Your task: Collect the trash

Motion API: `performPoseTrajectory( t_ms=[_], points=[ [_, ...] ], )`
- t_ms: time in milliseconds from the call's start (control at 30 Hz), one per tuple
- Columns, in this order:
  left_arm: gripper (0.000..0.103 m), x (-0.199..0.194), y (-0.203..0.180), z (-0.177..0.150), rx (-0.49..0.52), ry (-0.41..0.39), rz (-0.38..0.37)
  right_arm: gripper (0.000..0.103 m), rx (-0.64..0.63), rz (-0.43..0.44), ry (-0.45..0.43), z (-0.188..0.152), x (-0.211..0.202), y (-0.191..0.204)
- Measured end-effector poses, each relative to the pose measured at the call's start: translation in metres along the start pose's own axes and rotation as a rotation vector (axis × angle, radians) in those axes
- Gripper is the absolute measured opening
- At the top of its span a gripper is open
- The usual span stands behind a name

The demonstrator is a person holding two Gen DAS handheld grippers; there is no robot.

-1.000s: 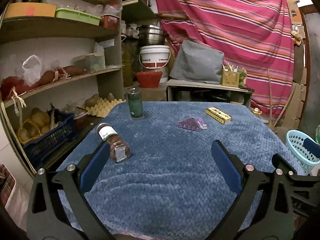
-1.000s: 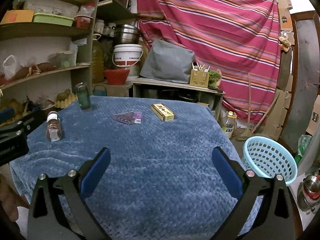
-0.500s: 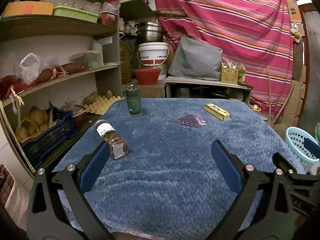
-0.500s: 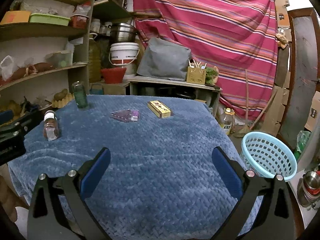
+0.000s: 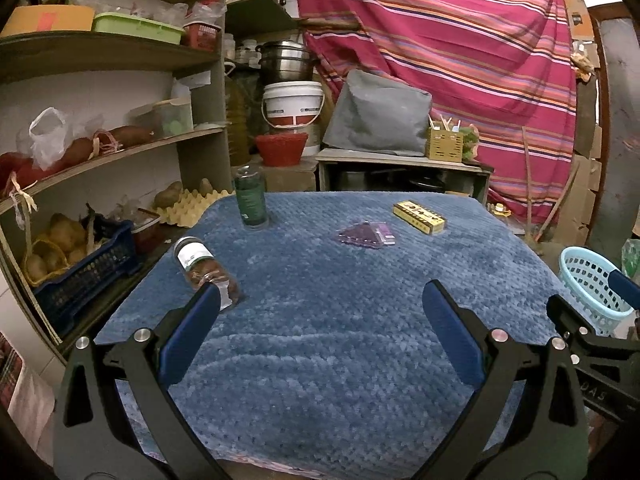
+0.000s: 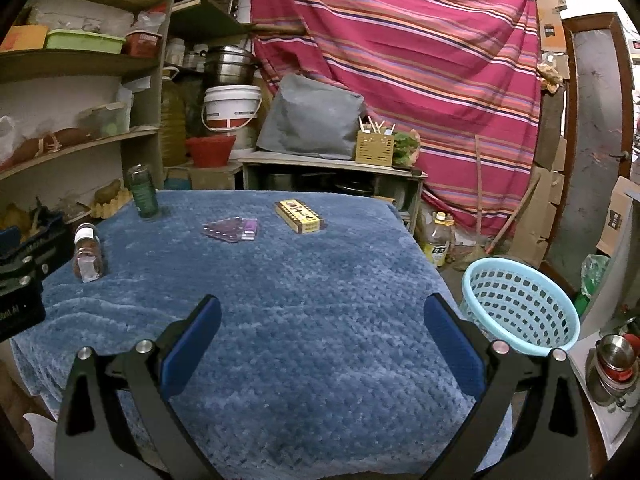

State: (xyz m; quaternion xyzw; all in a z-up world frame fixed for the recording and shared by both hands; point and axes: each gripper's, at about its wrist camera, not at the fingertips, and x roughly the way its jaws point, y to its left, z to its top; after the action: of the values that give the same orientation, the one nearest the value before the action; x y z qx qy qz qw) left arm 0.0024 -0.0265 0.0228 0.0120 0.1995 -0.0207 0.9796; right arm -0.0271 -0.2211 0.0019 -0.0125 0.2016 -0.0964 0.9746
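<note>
On the blue blanket-covered table (image 5: 320,340) lie a small glass jar on its side (image 5: 204,268), an upright green can (image 5: 251,200), a purple plastic wrapper (image 5: 366,234) and a yellow box (image 5: 418,217). They also show in the right wrist view: the jar (image 6: 87,254), the can (image 6: 143,192), the wrapper (image 6: 232,230) and the box (image 6: 299,216). A light blue basket (image 6: 520,304) stands on the floor right of the table. My left gripper (image 5: 320,308) is open and empty above the near table, its left finger close to the jar. My right gripper (image 6: 320,316) is open and empty.
Shelves (image 5: 100,148) with potatoes, bags and tubs line the left side. A low bench (image 5: 400,160) with a grey cover, a white bucket (image 5: 294,104) and a striped cloth stand behind the table. A metal pot (image 6: 612,364) sits at the lower right.
Both grippers have drawn back and risen slightly, so the table objects look smaller and farther. Both stay open and empty.
</note>
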Motion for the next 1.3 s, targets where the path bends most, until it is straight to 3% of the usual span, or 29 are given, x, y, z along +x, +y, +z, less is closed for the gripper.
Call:
performPoseTrajectory(
  t_ms=[567, 1300],
  points=[
    [0.098, -0.005, -0.015, -0.001, 0.015, 0.0, -0.026, 0.099, 0.008, -0.016, -0.004, -0.001, -0.006, -0.015],
    [0.098, -0.012, -0.011, -0.001, 0.012, -0.003, -0.002, 0.099, 0.003, 0.0, -0.005, 0.005, -0.007, -0.015]
  ],
)
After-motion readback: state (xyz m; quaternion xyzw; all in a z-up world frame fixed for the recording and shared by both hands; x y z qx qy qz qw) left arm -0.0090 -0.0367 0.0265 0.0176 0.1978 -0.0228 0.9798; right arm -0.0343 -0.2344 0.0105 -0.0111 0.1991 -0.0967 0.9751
